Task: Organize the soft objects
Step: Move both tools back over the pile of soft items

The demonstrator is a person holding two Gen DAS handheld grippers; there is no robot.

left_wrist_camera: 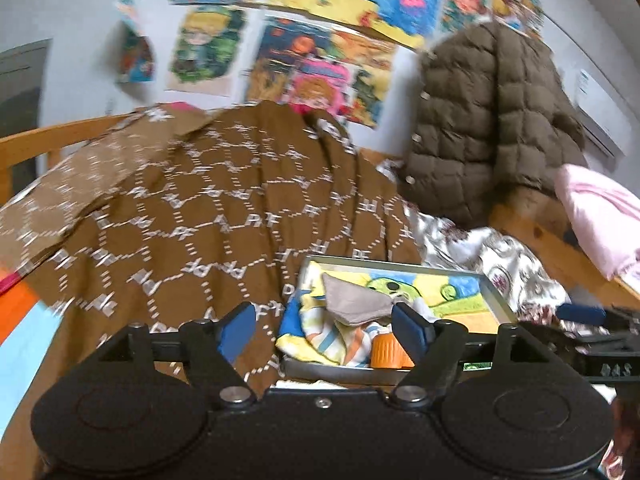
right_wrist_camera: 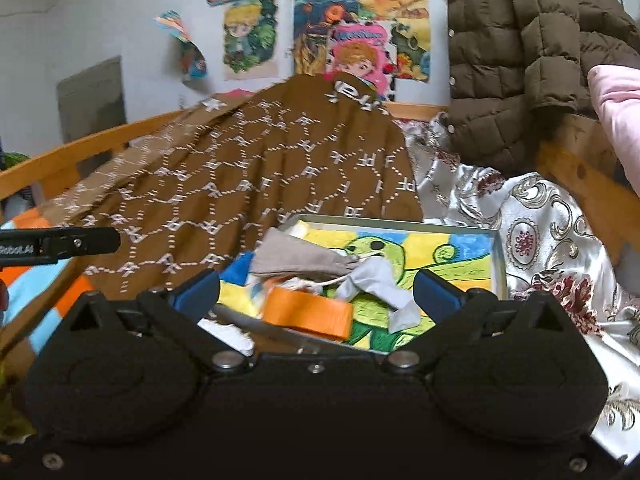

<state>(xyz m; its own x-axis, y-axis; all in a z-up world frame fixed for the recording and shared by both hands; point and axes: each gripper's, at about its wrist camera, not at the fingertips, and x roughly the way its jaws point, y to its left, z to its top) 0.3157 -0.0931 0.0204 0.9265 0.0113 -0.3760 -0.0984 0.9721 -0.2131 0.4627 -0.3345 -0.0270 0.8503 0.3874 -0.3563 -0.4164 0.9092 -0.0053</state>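
A metal tray point(left_wrist_camera: 494, 296) point(right_wrist_camera: 499, 256) with a cartoon picture lining lies on the bed. In it are a grey drawstring pouch point(left_wrist_camera: 352, 300) point(right_wrist_camera: 296, 262), a pale grey cloth point(right_wrist_camera: 376, 284), a striped cloth point(left_wrist_camera: 340, 336) and an orange piece point(left_wrist_camera: 386, 350) point(right_wrist_camera: 308, 312). A brown patterned garment point(left_wrist_camera: 208, 208) point(right_wrist_camera: 248, 176) is spread to the left of the tray. My left gripper point(left_wrist_camera: 326, 330) stands open just before the tray, nothing between its blue pads. My right gripper point(right_wrist_camera: 316, 292) is open too, over the tray's near edge.
A brown quilted jacket point(left_wrist_camera: 488, 120) point(right_wrist_camera: 532, 52) hangs on the wooden bed frame point(right_wrist_camera: 576, 172) at the right, with pink bedding point(left_wrist_camera: 600, 212) beside it. A silver floral sheet point(right_wrist_camera: 532, 236) lies right of the tray. Posters point(left_wrist_camera: 320, 40) cover the wall. An orange and blue blanket point(right_wrist_camera: 44, 288) is at the left.
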